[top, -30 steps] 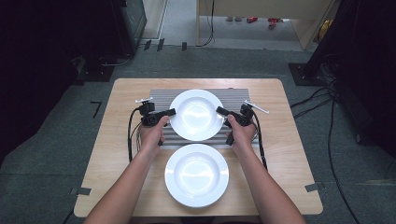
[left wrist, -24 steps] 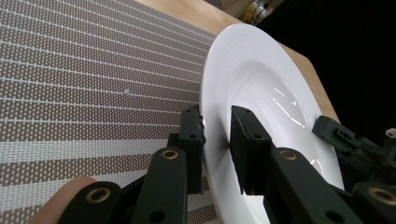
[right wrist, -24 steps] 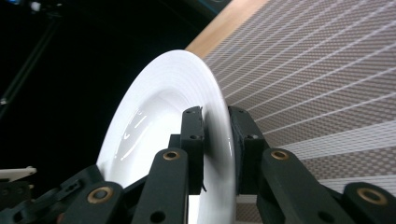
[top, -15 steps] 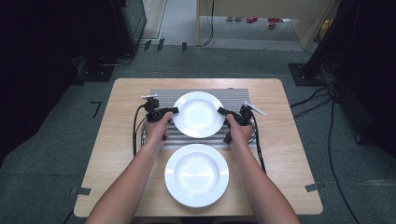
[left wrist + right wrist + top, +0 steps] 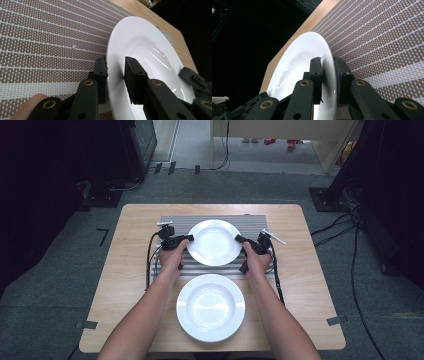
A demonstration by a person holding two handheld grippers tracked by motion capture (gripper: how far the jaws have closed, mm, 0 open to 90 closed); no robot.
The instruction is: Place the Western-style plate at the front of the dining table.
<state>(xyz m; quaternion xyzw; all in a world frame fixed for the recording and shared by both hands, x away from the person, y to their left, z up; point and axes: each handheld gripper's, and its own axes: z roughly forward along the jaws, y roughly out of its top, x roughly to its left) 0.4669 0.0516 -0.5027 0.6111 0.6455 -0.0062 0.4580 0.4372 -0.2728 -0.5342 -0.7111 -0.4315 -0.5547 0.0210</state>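
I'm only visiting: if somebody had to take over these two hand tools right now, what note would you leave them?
Left gripper: shut on the far plate, at its left rim.
Right gripper: shut on the same plate's right rim.
The far plate is over the striped mat; whether it rests on it is unclear.
The near plate lies untouched on the wooden table.
Probably left: settle the far plate, let go, then handle the near one.

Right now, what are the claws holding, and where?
Both hold the far white plate by its rim: the left claw on its left edge, the right claw on its right edge.
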